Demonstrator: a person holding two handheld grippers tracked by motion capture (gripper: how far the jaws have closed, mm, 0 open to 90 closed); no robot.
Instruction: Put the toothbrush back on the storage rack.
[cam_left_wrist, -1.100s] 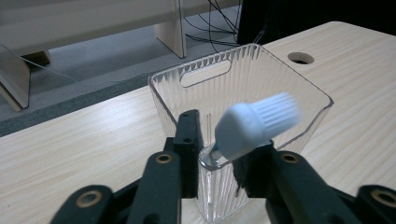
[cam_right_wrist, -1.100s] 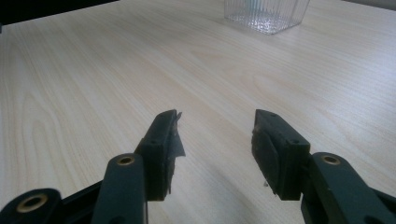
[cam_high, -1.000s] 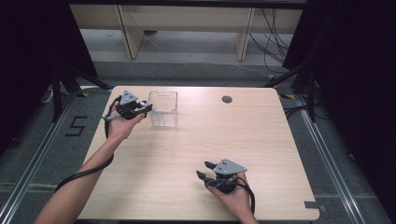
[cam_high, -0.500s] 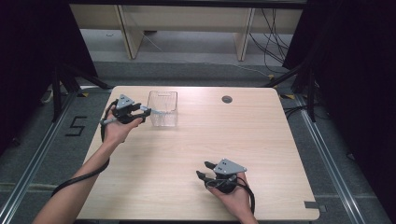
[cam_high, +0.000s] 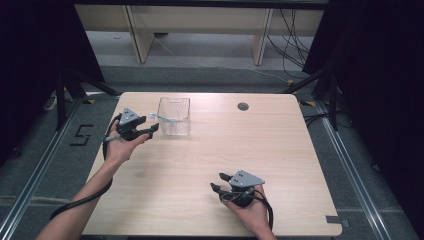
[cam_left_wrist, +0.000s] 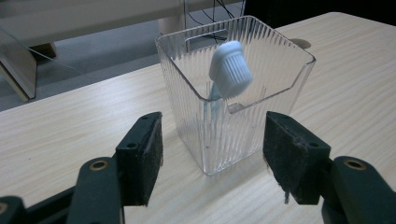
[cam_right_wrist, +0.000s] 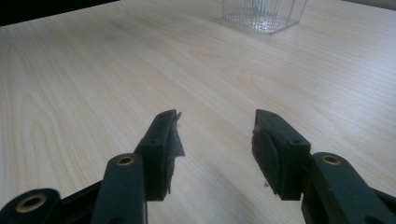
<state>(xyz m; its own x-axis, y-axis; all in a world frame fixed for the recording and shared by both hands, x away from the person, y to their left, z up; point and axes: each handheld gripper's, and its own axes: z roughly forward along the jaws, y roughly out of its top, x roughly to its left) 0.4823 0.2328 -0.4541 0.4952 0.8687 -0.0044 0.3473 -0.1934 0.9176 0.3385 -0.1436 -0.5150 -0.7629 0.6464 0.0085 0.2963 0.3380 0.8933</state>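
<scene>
Now my left gripper (cam_high: 148, 131) sits just beside the clear cup (cam_high: 174, 116), a bit farther back from it than a second ago, when its jaws were right up at the cup's side. Its jaws are wide apart and hold nothing. In the left gripper view the cup (cam_left_wrist: 235, 91) stands upright on the table (cam_high: 280, 145), in front of my two black pads and not touching them. Inside the cup leans a little tube with a white ridged cap (cam_left_wrist: 230, 69). The cap pokes up past the rim, and the thin end goes down into the cup.

I think this means the tube is dropped in and my left hand is letting go and moving away. That part of the job looks done.

My right gripper (cam_high: 223, 182) is well apart from the cup, near my edge of the table, where it was a second ago. Its jaws are spread too, with bare wood between them.
</scene>
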